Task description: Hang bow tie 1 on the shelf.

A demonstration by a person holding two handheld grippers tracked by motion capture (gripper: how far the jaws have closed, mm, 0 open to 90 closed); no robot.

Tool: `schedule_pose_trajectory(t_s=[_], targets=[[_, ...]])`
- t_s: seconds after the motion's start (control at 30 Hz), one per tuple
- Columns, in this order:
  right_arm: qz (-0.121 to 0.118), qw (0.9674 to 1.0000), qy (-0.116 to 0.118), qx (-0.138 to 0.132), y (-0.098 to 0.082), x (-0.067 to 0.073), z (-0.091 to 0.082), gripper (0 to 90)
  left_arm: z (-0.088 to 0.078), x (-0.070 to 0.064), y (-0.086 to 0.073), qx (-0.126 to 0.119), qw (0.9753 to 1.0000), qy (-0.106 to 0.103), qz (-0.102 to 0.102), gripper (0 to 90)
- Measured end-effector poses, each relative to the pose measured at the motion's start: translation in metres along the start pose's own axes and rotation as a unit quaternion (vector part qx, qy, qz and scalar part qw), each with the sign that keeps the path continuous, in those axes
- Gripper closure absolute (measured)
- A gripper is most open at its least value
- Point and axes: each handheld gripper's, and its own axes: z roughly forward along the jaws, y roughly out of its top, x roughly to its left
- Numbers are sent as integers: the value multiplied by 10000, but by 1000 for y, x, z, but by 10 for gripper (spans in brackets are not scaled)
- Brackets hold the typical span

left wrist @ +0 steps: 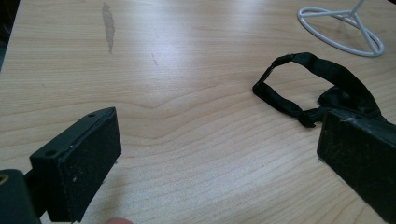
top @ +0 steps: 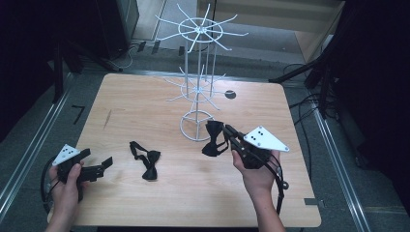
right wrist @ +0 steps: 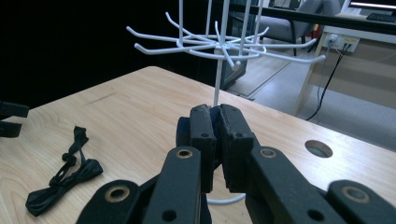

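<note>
Bow tie (top: 212, 139) of black, soft-looking fabric hangs pinched in the right hand-held gripper (top: 227, 136), just in front of the ring base of the white wire stand (top: 196, 126). Its two flared lobes droop either side of a narrow waist, one near the ring, the other lower. In the right gripper view the two matte black, blocky pads (right wrist: 201, 135) are pressed almost together, with a dark sliver of cloth (right wrist: 182, 133) bulging out beside them.

A second bow tie (top: 146, 160) lies flat on the desk (top: 145, 96), left of the stand's base, with its thin strap curled into a loop and a knotted middle; the cloth looks satiny and slightly creased. The left hand-held gripper (top: 104, 164) sits further left of the stand, near the desk's front edge, with its jaws wide apart and nothing between them; its pads (left wrist: 88, 161) are rectangular, with a gritty, speckled face.

The stand is thin white-coated wire: a circular foot with spokes, a slim upright pole, and two tiers of radiating hooked arms. The desk is pale wood laminate with wavy grain, rounded corners, a round cable hole (top: 230, 94) right of the pole and a faint grey smear (left wrist: 109, 25) off to the stand's left. Each hand-held gripper carries a flat grey triangular plate (top: 266, 139).
</note>
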Motion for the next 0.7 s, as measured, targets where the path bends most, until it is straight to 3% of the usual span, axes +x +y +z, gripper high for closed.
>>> schedule_pose_trajectory(t_s=[0.7], targets=[[-129,9998,77,-113,27,-1,13,867,0,0,0,-40,10000,12,-3,2]])
